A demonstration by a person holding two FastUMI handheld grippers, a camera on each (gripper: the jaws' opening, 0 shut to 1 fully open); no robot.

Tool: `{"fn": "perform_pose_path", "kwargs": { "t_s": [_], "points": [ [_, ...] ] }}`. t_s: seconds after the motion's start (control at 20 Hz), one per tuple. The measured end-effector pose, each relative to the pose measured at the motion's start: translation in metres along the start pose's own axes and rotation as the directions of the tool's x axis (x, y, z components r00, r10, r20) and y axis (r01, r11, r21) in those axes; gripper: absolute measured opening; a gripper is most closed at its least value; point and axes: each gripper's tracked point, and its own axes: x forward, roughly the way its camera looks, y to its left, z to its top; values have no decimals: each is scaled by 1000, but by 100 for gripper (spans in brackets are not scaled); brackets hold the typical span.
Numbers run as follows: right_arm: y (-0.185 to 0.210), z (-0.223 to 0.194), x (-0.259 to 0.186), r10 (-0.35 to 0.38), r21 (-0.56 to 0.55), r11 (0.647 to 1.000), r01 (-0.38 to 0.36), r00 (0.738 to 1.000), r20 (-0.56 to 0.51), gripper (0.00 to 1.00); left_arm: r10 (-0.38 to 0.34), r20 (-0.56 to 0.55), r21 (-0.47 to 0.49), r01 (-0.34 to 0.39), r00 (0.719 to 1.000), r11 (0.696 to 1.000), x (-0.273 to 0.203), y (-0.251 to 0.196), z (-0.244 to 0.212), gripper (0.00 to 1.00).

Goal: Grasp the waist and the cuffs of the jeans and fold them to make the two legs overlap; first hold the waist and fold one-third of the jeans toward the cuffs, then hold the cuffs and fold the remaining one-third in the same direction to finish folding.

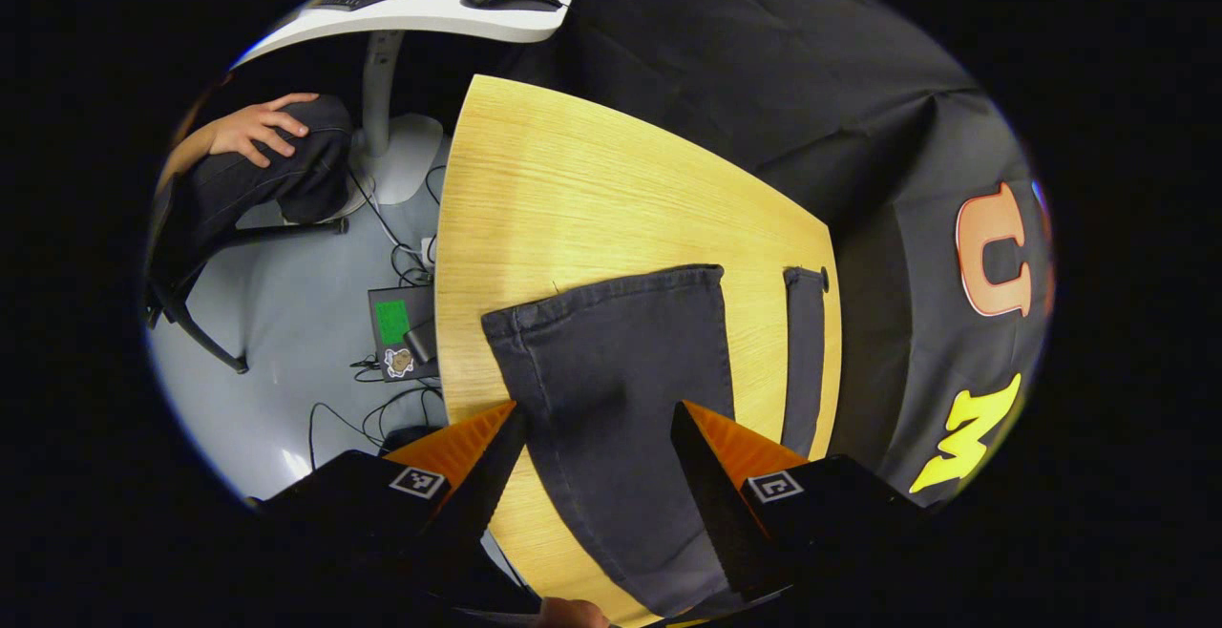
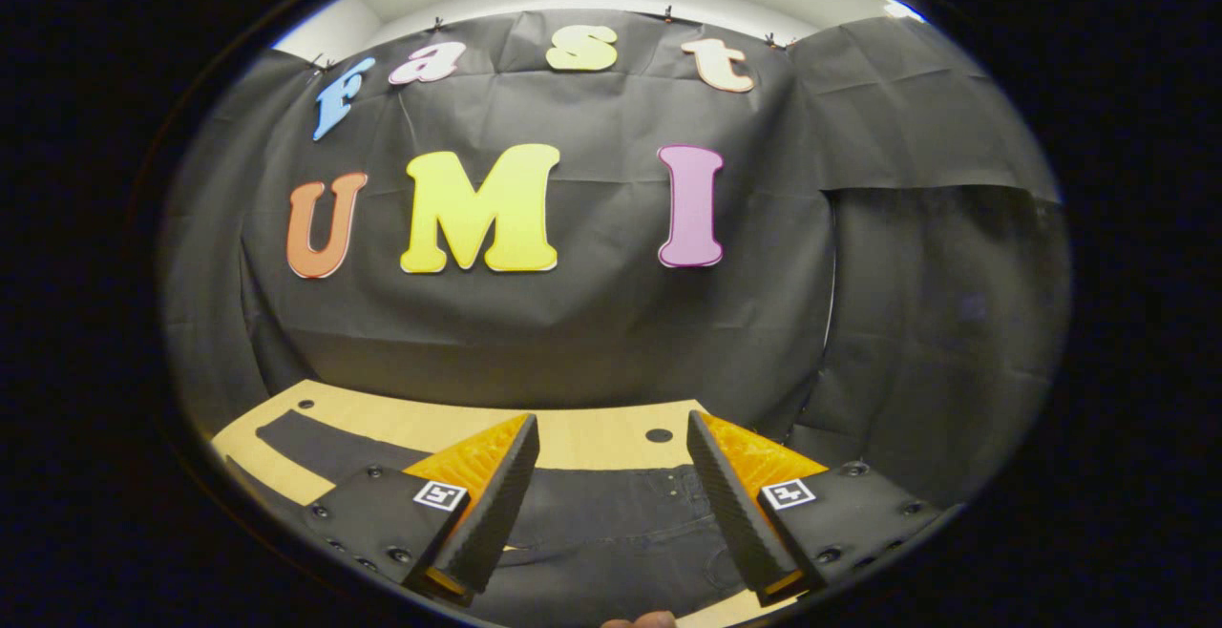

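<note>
**Jeans flat on the desk, both jaws wide**

I see the dark jeans [image 1: 621, 399] spread flat on the wooden desk [image 1: 573, 198], cuffs toward the far edge in the left gripper view, waist [image 2: 611, 504] below my right gripper [image 2: 611, 504]. My left gripper [image 1: 597, 475] hovers over one leg, jaws wide, holding nothing; the right likewise. On the floor sits a stickered laptop [image 1: 401, 332], writing unreadable.

The left gripper [image 1: 597, 428] has two wedge-shaped fingers on black blocks, each block carrying a small square black-and-white tag. The right gripper [image 2: 611, 466] is built alike — ribbed inner pads, round screws dotting its blocks toward four and eight o'clock.
</note>
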Motion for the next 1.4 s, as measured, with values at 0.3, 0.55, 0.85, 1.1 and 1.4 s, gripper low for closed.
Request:
{"fn": "perform_pose_path", "kwargs": {
  "t_s": [0.3, 0.55, 0.85, 1.1, 1.4],
  "points": [
    [-17, -11, 5, -39, 9, 999, 39, 999, -33, 96, -40, -22, 61, 41, 999, 997, 10, -7, -1, 92],
    [-39, -24, 15, -75, 71, 994, 82, 993, -89, 94, 5, -43, 18, -5, 999, 1000, 16, 15, -1, 15],
    [-120, -86, 27, -150, 216, 946, 240, 919, -365, 96, -1, -62, -27, -1, 998, 1000, 17, 12, 1, 4],
    [-178, -171, 22, -95, 365, 822, 437, 738, -669, 93, -7, -62, -43, 4, 998, 999, 18, 11, 1, 4],
    [-171, -243, -1, -8, 357, 744, 564, 542, -840, 98, -2, -69, -57, -2, 998, 998, 18, 10, 1, 5]
  ]
}}
